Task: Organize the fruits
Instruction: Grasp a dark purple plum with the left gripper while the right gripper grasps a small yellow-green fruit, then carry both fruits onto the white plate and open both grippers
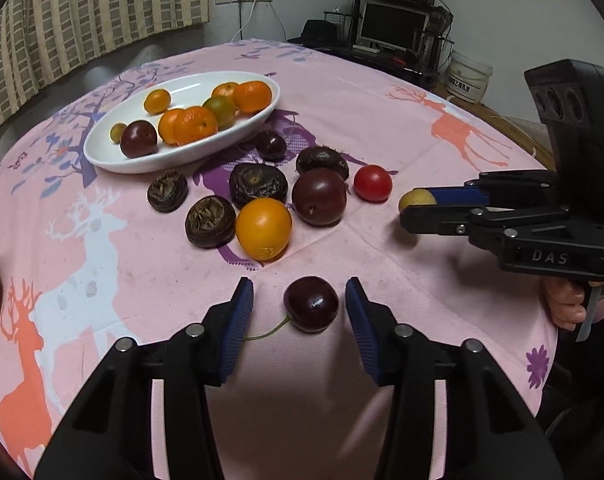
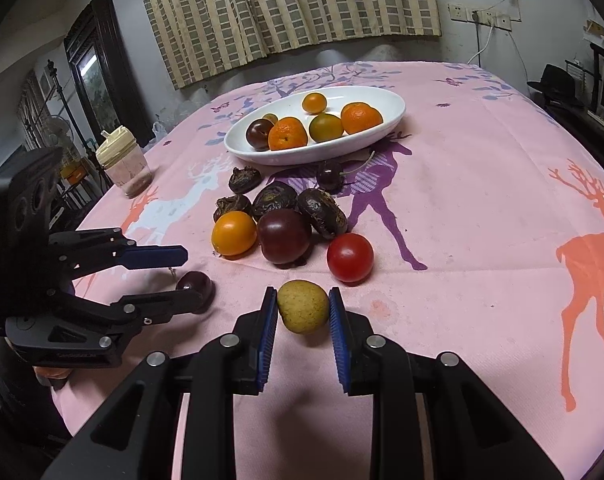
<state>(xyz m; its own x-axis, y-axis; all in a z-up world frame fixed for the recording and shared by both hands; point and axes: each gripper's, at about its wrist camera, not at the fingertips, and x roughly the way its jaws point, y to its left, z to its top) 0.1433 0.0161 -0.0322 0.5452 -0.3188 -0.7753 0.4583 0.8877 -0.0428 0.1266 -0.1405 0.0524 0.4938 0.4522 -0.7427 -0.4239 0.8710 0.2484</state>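
Observation:
My left gripper (image 1: 300,294) is open, its blue pads either side of a dark cherry (image 1: 310,303) that lies on the pink tablecloth, not touching it. My right gripper (image 2: 303,302) is shut on a small yellow-green fruit (image 2: 303,306), held just above the cloth; it also shows in the left wrist view (image 1: 415,200). A white oval plate (image 1: 114,156) holds several oranges and a dark plum. Loose on the cloth are an orange fruit (image 1: 264,228), a dark plum (image 1: 319,196), a red tomato (image 1: 372,183), another cherry (image 1: 270,145) and several wrinkled dark fruits.
A plastic jar with a cream lid (image 2: 122,166) stands at the table's left edge in the right wrist view. The table drops off close behind both grippers. A desk with a monitor (image 1: 393,26) stands beyond the far edge.

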